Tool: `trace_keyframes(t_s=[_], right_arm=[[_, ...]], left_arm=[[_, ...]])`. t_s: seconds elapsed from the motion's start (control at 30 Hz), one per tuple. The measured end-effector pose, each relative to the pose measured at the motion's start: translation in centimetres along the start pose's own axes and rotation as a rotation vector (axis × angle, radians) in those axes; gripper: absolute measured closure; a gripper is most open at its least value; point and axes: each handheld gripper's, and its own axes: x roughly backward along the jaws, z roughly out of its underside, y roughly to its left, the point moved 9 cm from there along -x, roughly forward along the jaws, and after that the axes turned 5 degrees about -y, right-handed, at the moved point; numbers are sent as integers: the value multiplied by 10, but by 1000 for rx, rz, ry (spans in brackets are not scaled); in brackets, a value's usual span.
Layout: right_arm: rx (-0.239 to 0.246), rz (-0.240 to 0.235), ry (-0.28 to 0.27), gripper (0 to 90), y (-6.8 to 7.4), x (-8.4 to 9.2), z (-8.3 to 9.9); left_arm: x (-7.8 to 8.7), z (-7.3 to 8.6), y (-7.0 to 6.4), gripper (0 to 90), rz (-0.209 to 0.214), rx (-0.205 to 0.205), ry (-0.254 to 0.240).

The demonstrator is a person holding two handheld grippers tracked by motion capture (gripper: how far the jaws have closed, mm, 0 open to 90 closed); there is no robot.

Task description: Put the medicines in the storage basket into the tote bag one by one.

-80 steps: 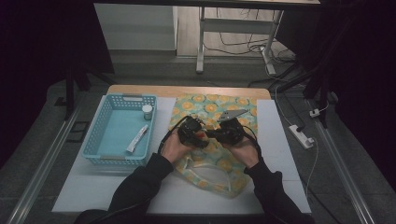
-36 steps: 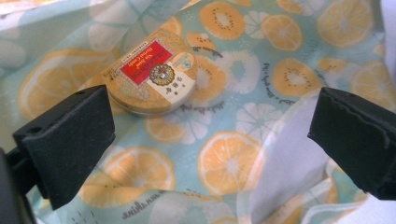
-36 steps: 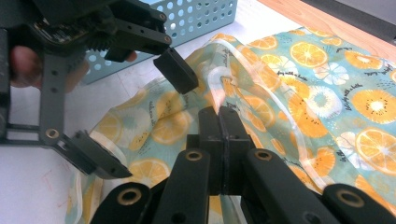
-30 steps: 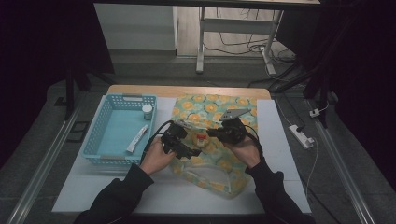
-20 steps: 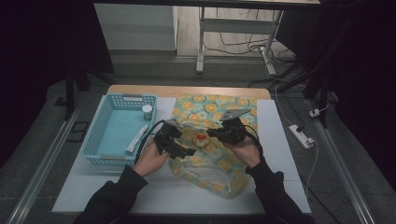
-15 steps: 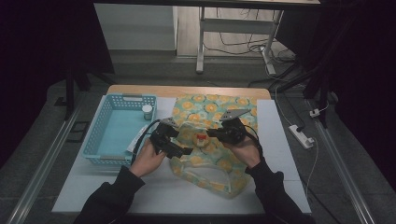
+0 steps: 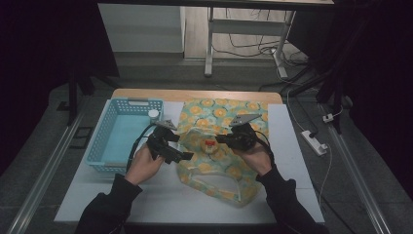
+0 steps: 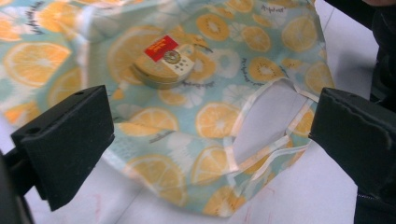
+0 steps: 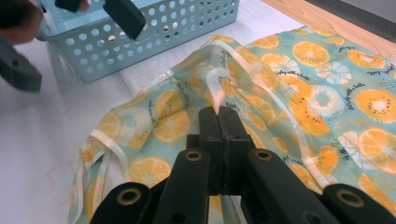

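A thin bag [image 7: 219, 161] printed with orange slices lies spread on the white table. On its fabric rests a small round tin [image 8: 163, 58] with a red label, seen as a red spot [image 7: 209, 145] in the high view; whether it is inside the bag I cannot tell. My left gripper [image 8: 212, 135] hovers open at the bag's left edge [image 7: 178, 146], nothing between its pads [image 8: 70, 135]. The bag's mouth [image 8: 266, 121] gapes toward it. My right gripper [image 9: 218, 116] is shut on the bag's pale-trimmed rim, holding it slightly raised [image 7: 220, 140].
A light blue perforated basket [image 7: 100, 146] stands at the table's left, close behind the left gripper [image 9: 95, 9]; its wall [image 9: 154, 32] faces the bag. A small white bottle [image 7: 153, 114] sits in its far corner. A power strip [image 7: 314, 141] lies on the floor to the right.
The left gripper has drawn away from the right one, moving left toward the basket and slightly up. The right gripper has stayed put on the bag's rim.
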Motion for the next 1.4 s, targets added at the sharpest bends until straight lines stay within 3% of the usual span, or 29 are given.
trace_keyframes(t_s=[0.37, 0.63, 0.8, 1.07, 1.27, 1.4], right_arm=[[-2, 0, -2, 897, -1, 0, 0], [-2, -1, -2, 897, -1, 1, 0], [-4, -1, -3, 897, -2, 1, 0], [-4, -1, -2, 897, -2, 0, 0], [-6, -3, 2, 897, -1, -1, 1], [-5, -4, 5, 897, -1, -2, 2]], left_arm=[[33, 1, 27, 0, -123, -2, -27], [57, 7, 53, 0, -218, 30, -47], [66, 16, 72, 0, -273, 80, -18], [71, 29, 99, 0, -356, 103, 13], [70, 38, 117, 0, -385, 122, 43], [65, 47, 128, 0, -404, 132, 90]])
